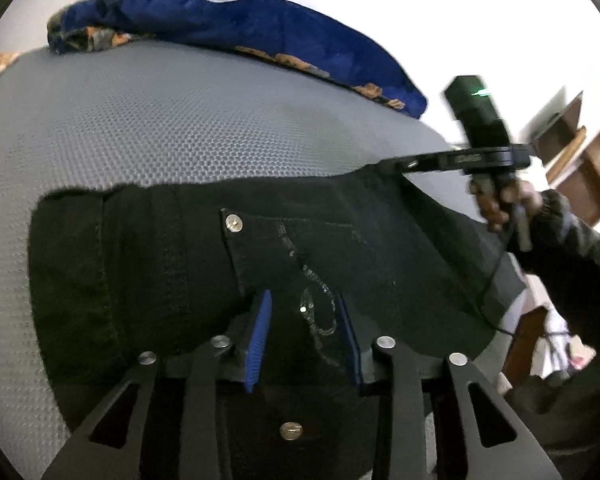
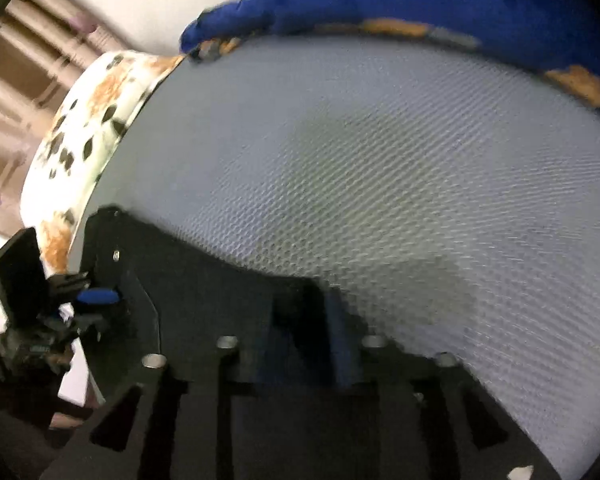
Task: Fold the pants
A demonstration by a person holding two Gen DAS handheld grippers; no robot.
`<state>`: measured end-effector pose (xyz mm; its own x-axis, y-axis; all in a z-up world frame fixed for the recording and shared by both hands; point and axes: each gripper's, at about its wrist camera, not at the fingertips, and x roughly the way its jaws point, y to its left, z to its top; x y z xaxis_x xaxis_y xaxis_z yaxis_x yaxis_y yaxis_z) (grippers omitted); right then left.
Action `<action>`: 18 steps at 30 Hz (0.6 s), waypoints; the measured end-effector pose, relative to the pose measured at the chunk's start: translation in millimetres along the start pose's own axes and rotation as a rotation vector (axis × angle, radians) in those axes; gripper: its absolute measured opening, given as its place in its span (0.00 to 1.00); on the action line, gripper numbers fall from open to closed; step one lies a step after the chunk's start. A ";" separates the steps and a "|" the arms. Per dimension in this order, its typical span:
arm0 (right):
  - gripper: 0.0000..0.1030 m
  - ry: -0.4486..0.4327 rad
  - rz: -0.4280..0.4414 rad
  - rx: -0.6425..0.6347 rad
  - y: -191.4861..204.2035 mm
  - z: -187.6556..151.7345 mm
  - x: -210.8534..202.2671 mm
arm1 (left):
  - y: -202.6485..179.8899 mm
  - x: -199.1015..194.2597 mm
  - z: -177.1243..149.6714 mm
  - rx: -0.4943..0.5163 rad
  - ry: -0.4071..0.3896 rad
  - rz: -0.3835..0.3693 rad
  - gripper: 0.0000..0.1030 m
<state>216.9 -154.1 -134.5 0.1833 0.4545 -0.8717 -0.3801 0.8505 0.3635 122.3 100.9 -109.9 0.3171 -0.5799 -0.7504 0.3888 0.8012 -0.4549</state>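
Left gripper [image 1: 304, 320] part-open over black pants [image 1: 160, 248]

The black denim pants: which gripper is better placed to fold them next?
Probably left: the left gripper straddles the black denim pants near the pocket, while the right gripper sits at their edge.

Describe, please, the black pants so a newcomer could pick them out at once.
Start at the grey honeycomb-textured mat. The black pants lie on its near part, a silver rivet at a pocket corner. Unlike the blue patterned cloth along the far edge, they are plain and dark.
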 end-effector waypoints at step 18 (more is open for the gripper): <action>0.37 -0.150 -0.504 0.262 -67.0 -158.0 -107.2 | -151.9 110.6 60.1 0.348 0.017 -0.047 0.57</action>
<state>79.5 -301.7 -117.3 0.4170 -0.0066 -0.9089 0.0208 0.9998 0.0022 150.3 -93.8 -95.0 0.2787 -0.6102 -0.7416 0.6752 0.6736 -0.3005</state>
